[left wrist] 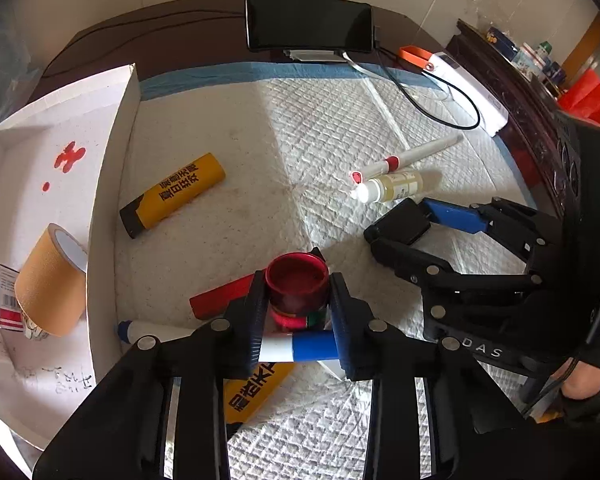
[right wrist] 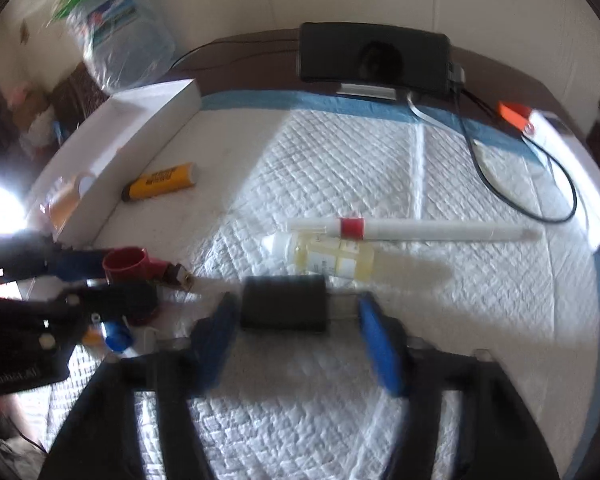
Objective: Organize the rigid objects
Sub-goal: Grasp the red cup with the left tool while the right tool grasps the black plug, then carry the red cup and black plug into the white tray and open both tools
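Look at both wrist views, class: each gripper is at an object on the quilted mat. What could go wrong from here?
1. The left gripper clamps the red-capped bottle amid a pile; lifting may drag the blue-and-white marker lying against it.
2. The black block sits off-centre in the right gripper, apparently touching only one pad, so it could twist or slip.
3. The grippers work close together and could collide.

Upright red-capped jar (left wrist: 297,284); black block (right wrist: 283,308) lying flat
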`<state>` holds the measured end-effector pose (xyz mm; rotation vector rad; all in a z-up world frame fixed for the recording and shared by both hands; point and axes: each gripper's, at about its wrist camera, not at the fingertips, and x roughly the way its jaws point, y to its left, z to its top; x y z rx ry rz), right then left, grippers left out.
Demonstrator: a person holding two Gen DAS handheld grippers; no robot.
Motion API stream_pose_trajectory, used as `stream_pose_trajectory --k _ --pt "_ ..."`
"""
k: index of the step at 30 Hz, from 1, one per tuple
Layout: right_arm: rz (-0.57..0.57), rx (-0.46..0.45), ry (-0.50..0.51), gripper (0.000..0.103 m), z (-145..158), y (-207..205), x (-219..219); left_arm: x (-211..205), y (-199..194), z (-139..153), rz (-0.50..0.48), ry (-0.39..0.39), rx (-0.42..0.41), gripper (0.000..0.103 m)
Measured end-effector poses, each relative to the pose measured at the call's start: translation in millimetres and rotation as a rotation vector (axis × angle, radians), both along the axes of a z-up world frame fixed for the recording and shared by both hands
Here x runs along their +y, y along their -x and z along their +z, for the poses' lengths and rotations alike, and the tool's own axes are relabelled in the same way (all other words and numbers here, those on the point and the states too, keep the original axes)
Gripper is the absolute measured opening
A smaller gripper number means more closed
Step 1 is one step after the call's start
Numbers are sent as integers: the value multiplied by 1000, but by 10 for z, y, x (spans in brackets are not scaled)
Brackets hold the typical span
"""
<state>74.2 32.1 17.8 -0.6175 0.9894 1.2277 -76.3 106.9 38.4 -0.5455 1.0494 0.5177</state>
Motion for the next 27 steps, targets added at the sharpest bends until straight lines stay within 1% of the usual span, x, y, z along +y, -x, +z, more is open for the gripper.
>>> stream_pose_trajectory --k 4,8,10,14,16,18,21,24,27 --pt "-20 42 -15 58 26 -71 -74 -49 24 23 3 -19 -24 29" --pt "-58 56 -69 58 191 -161 -190 -60 57 156 18 -47 -65 29" --pt "-52 37 -110 58 321 -144 -237 -67 90 258 25 -63 -92 29" --pt "7 -21 -194 58 593 26 -329 -93 190 521 39 -114 -158 29" --pt "32 -69 -243 58 742 124 -387 -90 246 654 51 -139 -186 29" --pt "38 -86 -285 58 890 152 -422 -66 305 807 69 -164 -214 29" --pt "20 -101 -374 58 1194 119 -444 -9 434 1126 99 -209 -272 29" --pt "-16 -107 -487 58 1609 57 -485 58 608 1527 131 -258 -347 29" --pt "-35 -114 -623 58 2148 17 -573 109 817 1984 168 -318 -427 29"
